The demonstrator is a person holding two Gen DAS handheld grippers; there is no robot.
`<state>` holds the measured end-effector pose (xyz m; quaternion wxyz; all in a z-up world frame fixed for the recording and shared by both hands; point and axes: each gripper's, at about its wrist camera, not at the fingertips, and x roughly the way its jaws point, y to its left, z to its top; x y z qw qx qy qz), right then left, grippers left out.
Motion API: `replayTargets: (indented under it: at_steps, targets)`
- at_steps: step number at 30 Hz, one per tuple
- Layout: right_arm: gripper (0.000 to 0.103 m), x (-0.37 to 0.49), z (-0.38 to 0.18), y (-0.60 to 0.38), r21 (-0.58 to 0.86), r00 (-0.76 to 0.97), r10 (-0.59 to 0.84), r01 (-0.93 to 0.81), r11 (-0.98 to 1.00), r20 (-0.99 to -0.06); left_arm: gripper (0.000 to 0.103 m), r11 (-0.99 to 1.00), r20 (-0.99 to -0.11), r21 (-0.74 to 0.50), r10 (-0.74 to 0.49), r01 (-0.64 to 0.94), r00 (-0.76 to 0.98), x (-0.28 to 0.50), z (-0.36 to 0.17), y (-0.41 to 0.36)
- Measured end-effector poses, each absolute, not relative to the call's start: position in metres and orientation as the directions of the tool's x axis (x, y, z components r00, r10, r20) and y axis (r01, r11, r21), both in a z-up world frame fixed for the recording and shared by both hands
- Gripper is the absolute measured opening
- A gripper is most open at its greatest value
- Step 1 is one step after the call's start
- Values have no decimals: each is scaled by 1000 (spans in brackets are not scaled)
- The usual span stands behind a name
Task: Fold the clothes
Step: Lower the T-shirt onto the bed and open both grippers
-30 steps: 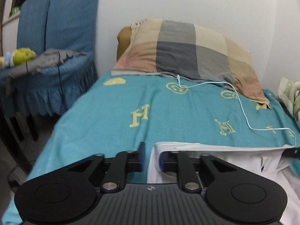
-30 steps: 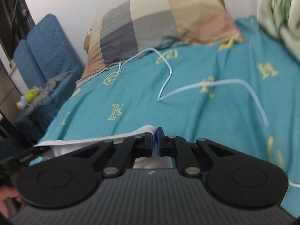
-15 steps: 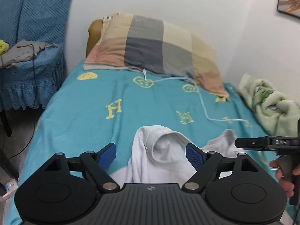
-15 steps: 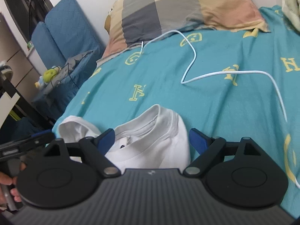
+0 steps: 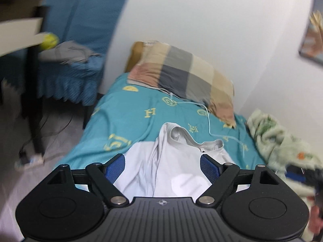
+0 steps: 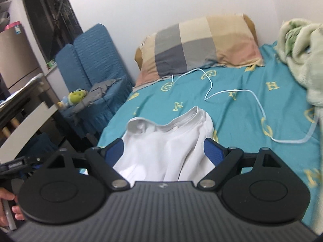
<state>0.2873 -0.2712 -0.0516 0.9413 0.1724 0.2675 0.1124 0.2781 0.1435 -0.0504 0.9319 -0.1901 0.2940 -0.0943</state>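
Observation:
A white T-shirt (image 5: 177,155) lies crumpled on the teal bed sheet (image 5: 129,121), its collar toward the pillow. My left gripper (image 5: 162,165) hangs above the shirt's near part, open, its blue pads (image 5: 116,166) wide apart and touching nothing. In the right wrist view the same shirt (image 6: 167,141) shows between and beyond the fingers of my right gripper (image 6: 164,151), which is also open and holds nothing. The left gripper's tip (image 6: 18,164) and a hand (image 6: 8,201) appear at that view's left edge.
A checked pillow (image 6: 201,44) rests at the head of the bed. A white cable (image 6: 238,92) snakes across the sheet, and a pale green blanket (image 6: 298,56) is bunched at the right. A blue chair (image 6: 92,60) with grey cloth and a plush toy stands left of the bed.
Both grippers were shut on the shirt's folded edge, then opened and let it go. They have pulled back and up, and the shirt now rests on the bed with its collar showing.

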Motion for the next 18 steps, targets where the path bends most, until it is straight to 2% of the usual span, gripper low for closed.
replayTargets:
  at_steps: [5,9,12,18]
  targets:
    - [88,192,-33,-262,414,847,290,-92,906,-445,83,871,-530,-489,-247,-55,811,216,-59,169]
    - [88,132,-28,-256,411,846,282,-82,908,-452,83,863,-540,-498,-235,-82,808,178,-55,174]
    - [88,103,-29,-253,391,845,269,-79,917,-461,83,864,-531,-498,-240,-70,813,163,-47,171]
    - [88,78,-46,-252,421,844,279,-69,904,-459,80,775,-558,-609,-267,-170,786,174,-71,175]
